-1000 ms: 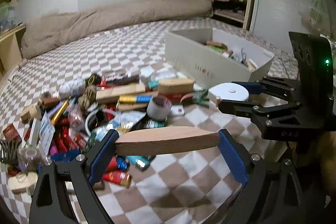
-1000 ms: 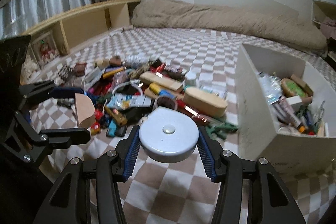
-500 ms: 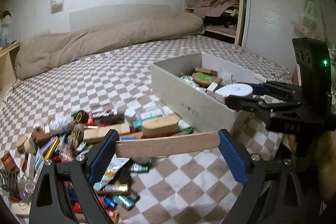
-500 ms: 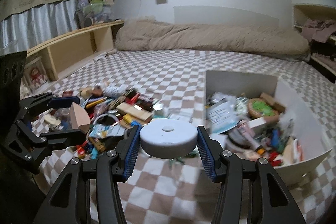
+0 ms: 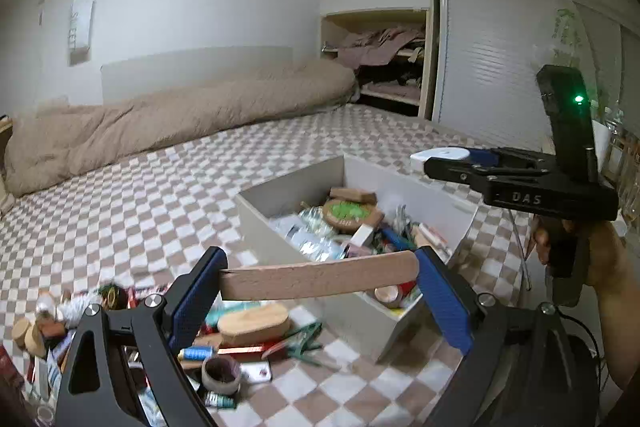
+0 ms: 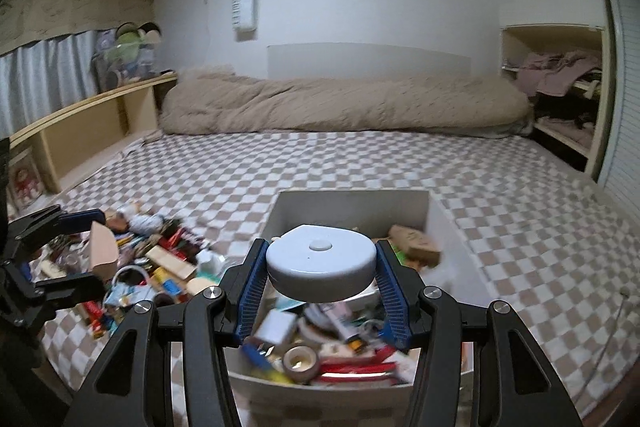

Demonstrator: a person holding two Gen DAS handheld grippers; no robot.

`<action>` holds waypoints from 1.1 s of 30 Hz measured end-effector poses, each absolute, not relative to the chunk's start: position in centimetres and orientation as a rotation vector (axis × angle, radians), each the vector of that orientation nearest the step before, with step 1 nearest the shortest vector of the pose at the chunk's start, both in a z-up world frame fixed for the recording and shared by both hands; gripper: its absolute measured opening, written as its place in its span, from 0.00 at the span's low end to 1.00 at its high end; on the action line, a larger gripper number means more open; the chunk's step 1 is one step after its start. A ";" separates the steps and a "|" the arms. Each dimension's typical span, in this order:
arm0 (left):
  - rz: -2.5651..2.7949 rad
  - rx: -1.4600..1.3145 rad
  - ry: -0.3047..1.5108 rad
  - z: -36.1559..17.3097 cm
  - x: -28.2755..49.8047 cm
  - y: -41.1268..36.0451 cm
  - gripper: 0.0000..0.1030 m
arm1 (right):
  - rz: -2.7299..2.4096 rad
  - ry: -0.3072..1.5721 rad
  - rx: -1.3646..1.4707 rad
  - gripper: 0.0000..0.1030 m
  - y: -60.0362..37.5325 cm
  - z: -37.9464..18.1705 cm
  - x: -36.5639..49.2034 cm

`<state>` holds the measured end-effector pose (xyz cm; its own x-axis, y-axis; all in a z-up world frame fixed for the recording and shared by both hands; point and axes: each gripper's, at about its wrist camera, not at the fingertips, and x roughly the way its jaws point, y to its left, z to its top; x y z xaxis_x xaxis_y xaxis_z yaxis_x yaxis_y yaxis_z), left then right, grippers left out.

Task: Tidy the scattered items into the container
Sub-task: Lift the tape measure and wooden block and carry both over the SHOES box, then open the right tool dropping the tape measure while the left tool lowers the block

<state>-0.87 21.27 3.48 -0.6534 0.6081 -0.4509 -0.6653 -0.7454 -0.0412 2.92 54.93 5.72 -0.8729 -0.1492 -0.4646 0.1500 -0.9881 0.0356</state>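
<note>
My left gripper [image 5: 319,277] is shut on a flat wooden piece [image 5: 320,275], held level above the near wall of the white box [image 5: 260,227]. My right gripper [image 6: 321,267] is shut on a round white tape measure [image 6: 321,261] and holds it above the box [image 6: 452,231], which has several items in it. The right gripper also shows in the left wrist view [image 5: 460,163], over the box's far right side. The left gripper with the wood shows at the left of the right wrist view [image 6: 80,247]. A pile of scattered items [image 5: 120,339] lies left of the box.
The checkered floor covering [image 5: 140,199] spreads around the box. A rolled beige duvet [image 5: 160,123] lies along the far wall. A low wooden shelf [image 6: 88,123] runs on the left, an open closet [image 6: 560,87] on the right.
Both grippers have risen and swung right, from over the pile to over the box, each still holding its item. The box now sits below both.
</note>
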 end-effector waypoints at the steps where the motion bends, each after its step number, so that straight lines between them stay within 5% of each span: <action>1: 2.349 -0.571 0.163 3.8 -1.0 21.6 0.92 | -2.903 -0.007 0.721 0.52 55.3 5.9 2.7; 12: 2.364 -0.553 0.147 5.5 -3.0 25.1 0.92 | -2.943 0.138 0.862 0.52 57.2 5.0 -1.9; 28: 2.393 -0.635 0.200 3.9 -5.3 26.2 0.92 | -2.753 0.872 1.346 0.52 57.8 -2.5 -8.8; 30: 2.396 -0.639 0.207 3.7 -5.4 26.2 0.92 | -2.746 0.914 1.347 0.62 57.7 -2.6 -9.0; 32: 2.393 -0.644 0.203 3.5 -5.6 26.3 0.92 | -2.757 0.938 1.323 1.00 57.5 -2.4 -8.9; 33: 2.391 -0.646 0.199 3.5 -5.7 26.3 0.92 | -2.761 0.935 1.302 1.00 57.3 -2.2 -8.8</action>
<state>-5.67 26.28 3.51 -0.6708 0.5502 -0.4973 -0.6249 -0.7804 -0.0205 -8.76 57.34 -2.22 -0.6662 0.2824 -0.6902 0.1950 -0.8273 -0.5268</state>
